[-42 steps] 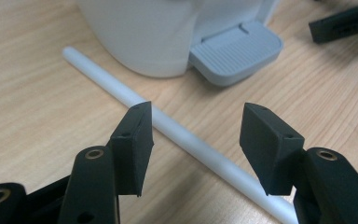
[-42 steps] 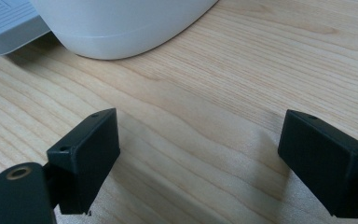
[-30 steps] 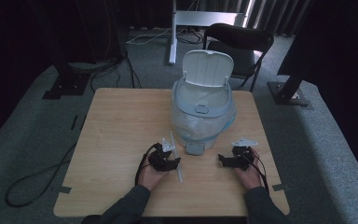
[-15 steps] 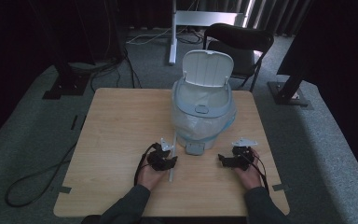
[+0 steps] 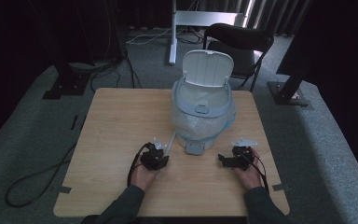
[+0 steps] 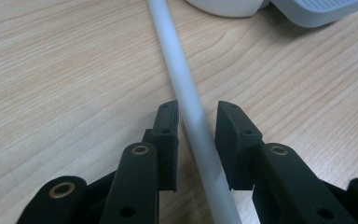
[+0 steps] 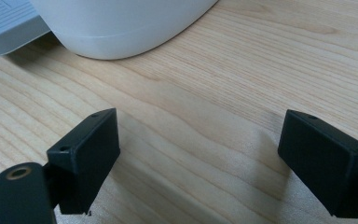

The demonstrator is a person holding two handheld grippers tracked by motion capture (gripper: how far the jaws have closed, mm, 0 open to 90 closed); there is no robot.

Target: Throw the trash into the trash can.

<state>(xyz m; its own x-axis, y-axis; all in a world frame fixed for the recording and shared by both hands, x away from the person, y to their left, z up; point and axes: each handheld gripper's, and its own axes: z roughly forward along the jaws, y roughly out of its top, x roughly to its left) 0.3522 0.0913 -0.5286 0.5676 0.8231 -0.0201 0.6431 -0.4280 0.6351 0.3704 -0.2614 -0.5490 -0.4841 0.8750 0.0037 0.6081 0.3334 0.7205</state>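
A thin white tube (image 5: pixel 170 141) lies on the wooden table (image 5: pixel 116 126), running up to the foot of a white pedal bin (image 5: pixel 204 112) whose lid stands up. My left gripper (image 5: pixel 161 150) lies low over the near end of the tube. In the left gripper view the tube (image 6: pixel 177 70) runs between the jaws of my left gripper (image 6: pixel 196 116). They have just been closing; a small gap stays at the right pad. My right gripper (image 5: pixel 221 159) rests on the table right of the bin's pedal (image 5: pixel 195 148). It stands open (image 7: pixel 200 140) over bare wood.
The bin is lined with a clear bag, and its base (image 7: pixel 121 28) stands close ahead of the right gripper. Behind the table are a black chair (image 5: pixel 240 44) and a white stand (image 5: pixel 173 32). Cables lie on the grey carpet at the left (image 5: pixel 37 177).
The left hand has shifted slightly at the white tube. The right hand has kept still, and the bin has not moved.
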